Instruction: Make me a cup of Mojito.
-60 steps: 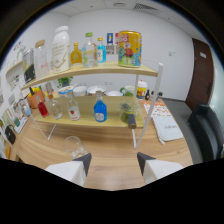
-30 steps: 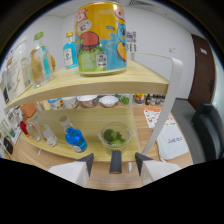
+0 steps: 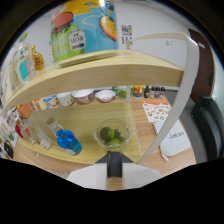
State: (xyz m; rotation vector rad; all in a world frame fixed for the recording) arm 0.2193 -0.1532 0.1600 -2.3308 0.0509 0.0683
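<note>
Two-tier pale wooden shelf [image 3: 100,80]: matt, smooth, light grain; white painted support [image 3: 187,80], satin. Clear glass bowl of green limes [image 3: 113,134]: glossy, transparent; lime skin waxy. Blue clear-plastic bottle [image 3: 68,141] left of bowl: shiny. Colourful printed tin [image 3: 85,27] on upper shelf: glossy label. Light grey plastic gripper [image 3: 114,172]: matt, fingers apart.

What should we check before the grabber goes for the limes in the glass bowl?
1. Limes in the glass bowl: ok, green fruit shows inside.
2. Bowl lined up just ahead of the hand-held gripper: ok.
3. Fingers open: ok, a narrow gap shows between them, nothing held.
4. Gap wide enough for a lime: cannot tell.
5. Blue bottle clear of the path: ok, it stands beside the bowl, apart.
6. Top shelf overhead leaves room: cannot tell.
</note>
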